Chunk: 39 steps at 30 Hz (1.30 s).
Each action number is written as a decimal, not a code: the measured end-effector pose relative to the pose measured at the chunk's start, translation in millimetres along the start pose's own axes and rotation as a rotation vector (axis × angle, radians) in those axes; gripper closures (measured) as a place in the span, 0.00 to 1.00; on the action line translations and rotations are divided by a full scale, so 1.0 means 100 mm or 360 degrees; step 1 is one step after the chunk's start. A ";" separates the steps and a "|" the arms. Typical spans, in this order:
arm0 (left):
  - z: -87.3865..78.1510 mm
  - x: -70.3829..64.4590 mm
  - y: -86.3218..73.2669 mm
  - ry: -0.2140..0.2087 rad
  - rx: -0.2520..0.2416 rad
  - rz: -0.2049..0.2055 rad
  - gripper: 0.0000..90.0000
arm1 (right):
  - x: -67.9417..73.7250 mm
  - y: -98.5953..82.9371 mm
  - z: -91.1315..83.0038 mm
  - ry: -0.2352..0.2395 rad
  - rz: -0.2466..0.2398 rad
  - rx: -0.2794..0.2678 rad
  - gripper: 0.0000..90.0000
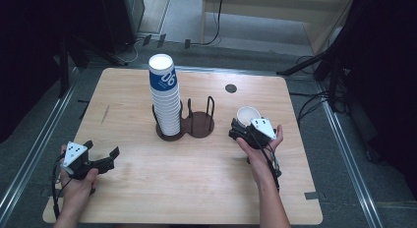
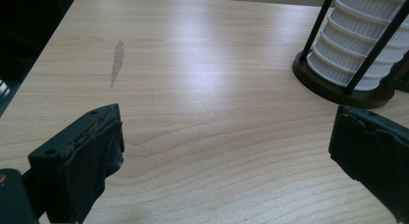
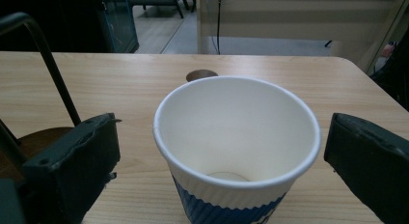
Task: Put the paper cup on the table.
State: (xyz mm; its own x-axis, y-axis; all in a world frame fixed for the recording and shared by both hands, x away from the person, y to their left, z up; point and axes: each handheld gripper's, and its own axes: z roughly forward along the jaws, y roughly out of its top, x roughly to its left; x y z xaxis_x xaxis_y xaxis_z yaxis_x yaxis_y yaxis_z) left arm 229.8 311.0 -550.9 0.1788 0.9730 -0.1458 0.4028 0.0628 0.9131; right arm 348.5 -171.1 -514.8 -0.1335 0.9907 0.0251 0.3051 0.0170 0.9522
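Cup: single blue-and-white ribbed paper cup (image 3: 237, 151) stood upright at table's right, between spread jaws of right gripper (image 3: 226, 166), untouched.
Left gripper (image 2: 226, 151): held wide open, empty, near left edge.

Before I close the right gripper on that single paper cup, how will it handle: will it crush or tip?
The paper cup looks empty, so probably very light and easy to knock over. Its thin open rim would likely deform under a hard squeeze. The ribbed blue sleeve should offer decent grip to the right gripper, whose jaws stand open on either side.
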 end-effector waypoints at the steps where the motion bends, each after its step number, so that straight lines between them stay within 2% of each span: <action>1: 0.00 0.00 0.00 0.0000 0.0000 0.0003 0.00 | -0.01 0.01 -0.02 0.0006 0.0008 -0.0005 0.00; 4: 0.00 0.00 0.00 -0.0001 -0.0001 0.0005 0.00 | -0.02 0.05 -0.10 0.0023 0.0035 -0.0030 0.00; 9: 0.00 0.00 0.00 -0.0004 -0.0001 0.0003 0.00 | -0.03 0.11 -0.21 0.0038 0.0024 -0.0087 0.00; 20: 0.00 0.00 0.00 -0.0007 -0.0003 0.0004 0.00 | -0.10 0.14 -0.45 0.0045 0.0024 -0.0130 0.00; 24: 0.00 0.00 0.00 -0.0011 -0.0003 0.0000 0.00 | -0.16 0.09 -0.54 0.0025 0.0004 -0.0136 0.00; 29: 0.00 0.00 0.00 -0.0011 -0.0003 0.0000 0.00 | -0.24 0.04 -0.59 0.0003 0.0018 -0.0125 0.00; 39: 0.00 0.00 0.00 -0.0010 -0.0002 0.0007 0.00 | -0.49 -0.13 -0.72 -0.0068 0.0023 -0.0096 0.00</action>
State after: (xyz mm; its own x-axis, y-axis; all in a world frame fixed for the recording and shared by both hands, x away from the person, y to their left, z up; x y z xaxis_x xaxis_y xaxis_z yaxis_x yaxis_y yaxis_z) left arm 229.8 310.7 -550.9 0.1861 0.9719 -0.1440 0.4010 0.0586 0.9142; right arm 283.6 -229.7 -506.2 -0.0889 0.9957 0.0276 0.2490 -0.0046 0.9685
